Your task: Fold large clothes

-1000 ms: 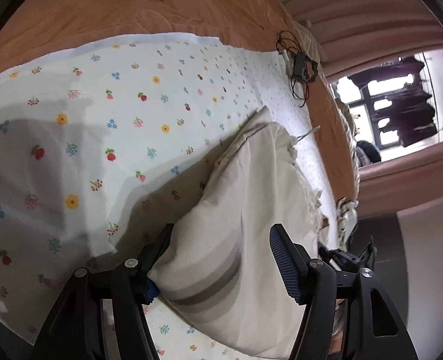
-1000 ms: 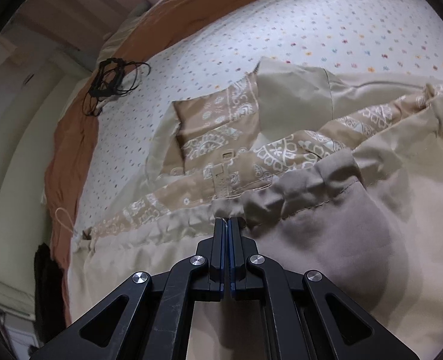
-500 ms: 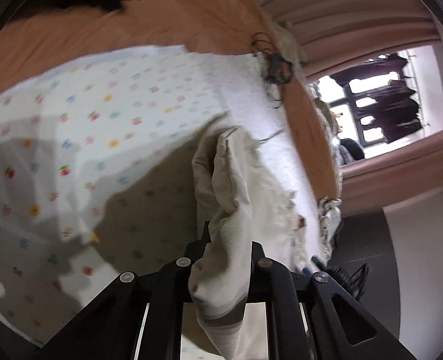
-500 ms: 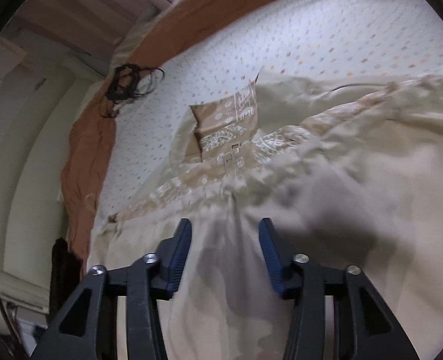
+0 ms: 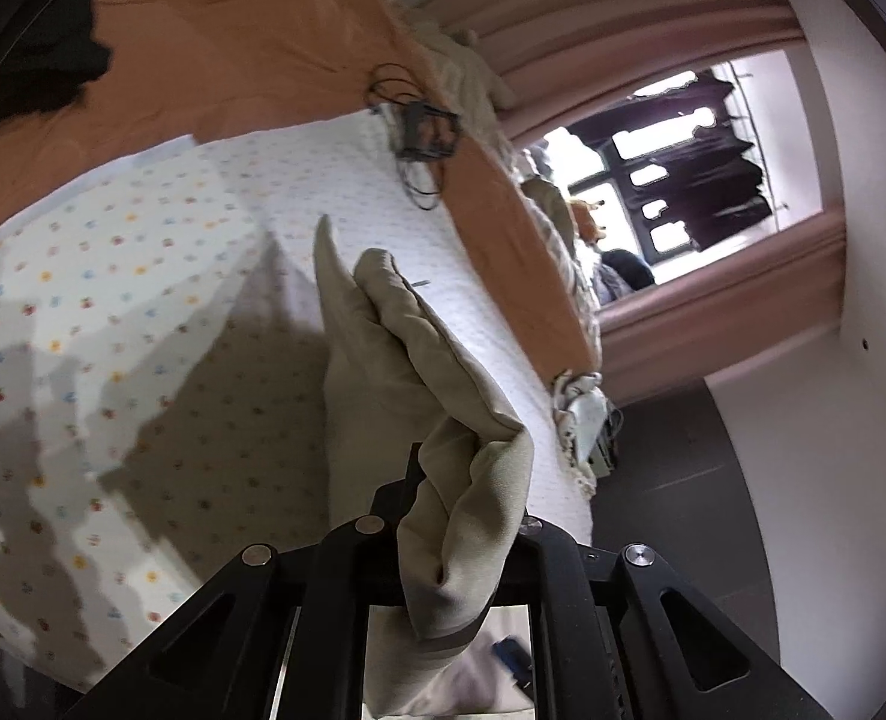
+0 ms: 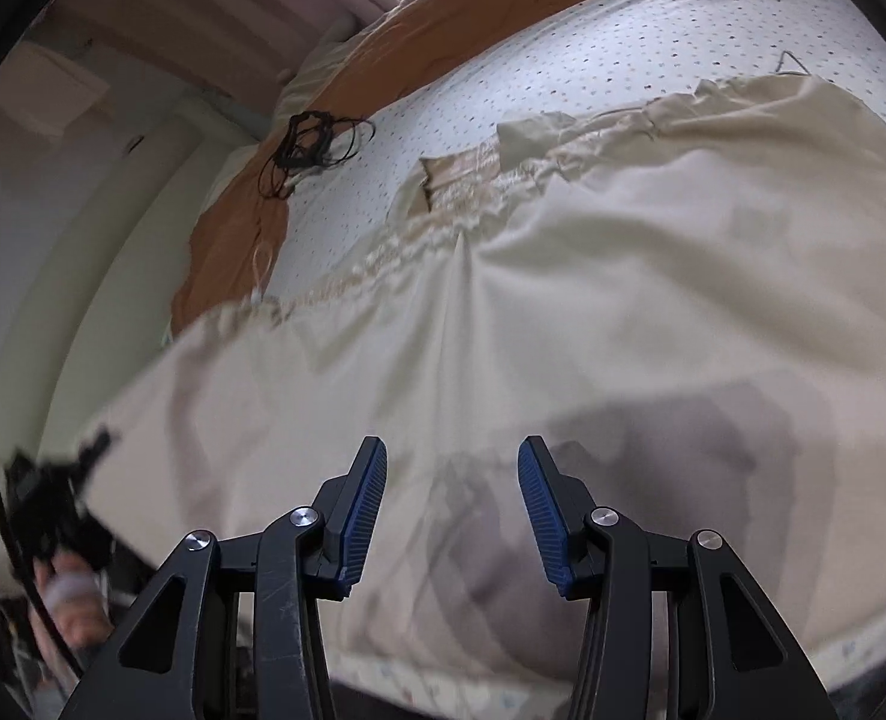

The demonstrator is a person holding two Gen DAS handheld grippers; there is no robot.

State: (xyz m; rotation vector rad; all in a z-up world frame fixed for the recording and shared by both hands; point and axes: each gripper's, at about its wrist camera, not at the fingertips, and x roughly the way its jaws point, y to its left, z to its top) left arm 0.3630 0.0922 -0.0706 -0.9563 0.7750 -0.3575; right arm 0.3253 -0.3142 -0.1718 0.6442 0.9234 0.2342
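A large beige garment (image 6: pixel 592 312) with a patterned tan band (image 6: pixel 460 174) lies spread on the flower-print bed sheet (image 6: pixel 652 30). My left gripper (image 5: pixel 454 492) is shut on a bunched edge of the beige garment (image 5: pixel 407 372) and holds it lifted above the sheet (image 5: pixel 113 276). My right gripper (image 6: pixel 450 480) is open and empty, hovering above the near part of the garment.
An orange blanket (image 5: pixel 233 42) borders the sheet. A tangle of black cable (image 6: pixel 311 147) lies at the sheet's far edge, also in the left wrist view (image 5: pixel 419 132). A window (image 5: pixel 670 180) and dark floor (image 5: pixel 682 498) lie beyond the bed. A hand with the other gripper (image 6: pixel 59 516) shows at the lower left.
My left gripper closed on the garment's edge and lifted it. My right gripper let go of the gathered seam, opened, and pulled back toward the garment's near edge.
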